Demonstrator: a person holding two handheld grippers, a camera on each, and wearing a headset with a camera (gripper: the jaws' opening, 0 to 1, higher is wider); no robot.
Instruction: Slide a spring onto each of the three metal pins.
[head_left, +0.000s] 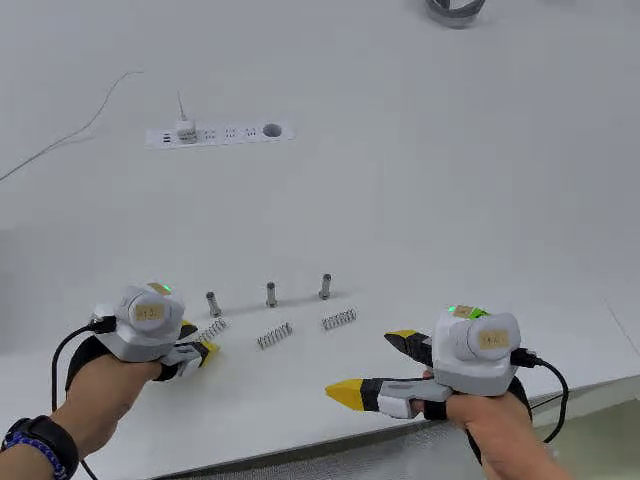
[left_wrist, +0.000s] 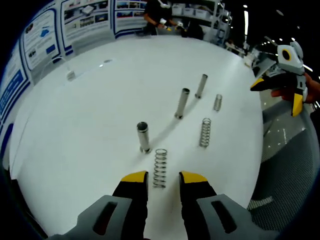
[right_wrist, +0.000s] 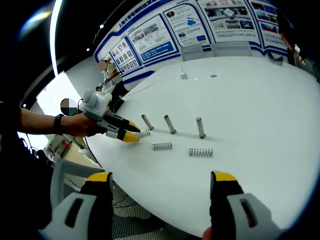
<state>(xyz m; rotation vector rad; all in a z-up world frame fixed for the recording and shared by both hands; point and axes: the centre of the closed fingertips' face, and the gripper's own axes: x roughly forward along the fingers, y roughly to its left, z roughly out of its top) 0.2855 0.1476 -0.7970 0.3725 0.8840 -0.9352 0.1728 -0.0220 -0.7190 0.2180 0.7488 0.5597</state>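
The white table (head_left: 420, 190) runs wide and bare in the head view, with a white power strip (head_left: 220, 133) lying toward its far left corner, a plug (head_left: 186, 128) seated in it, and a thin cable (head_left: 70, 135) trailing off to the left edge. In the right gripper view, blue-and-white posters (right_wrist: 165, 37) line the wall beyond the table's far edge. Three short metal pins stand upright in a row near the near edge: the left pin (head_left: 213, 303), the middle pin (head_left: 271, 293) and the right pin (head_left: 325, 286), each bare. A small coiled spring lies flat just beside each pin, on the side toward the near edge: the left spring (head_left: 212, 329), the middle spring (head_left: 274, 335) and the right spring (head_left: 339, 319). The left gripper (left_wrist: 163, 177) is held low over the table by the left hand (head_left: 100, 385), its yellow-tipped jaws parted by a narrow gap, with the near end of the left spring between the tips; whether they touch it cannot be told. The right gripper (head_left: 372, 365), held by the right hand (head_left: 500, 420), hangs over the near edge to the right of the springs and apart from them, pointing left, its jaws spread wide and holding nothing.
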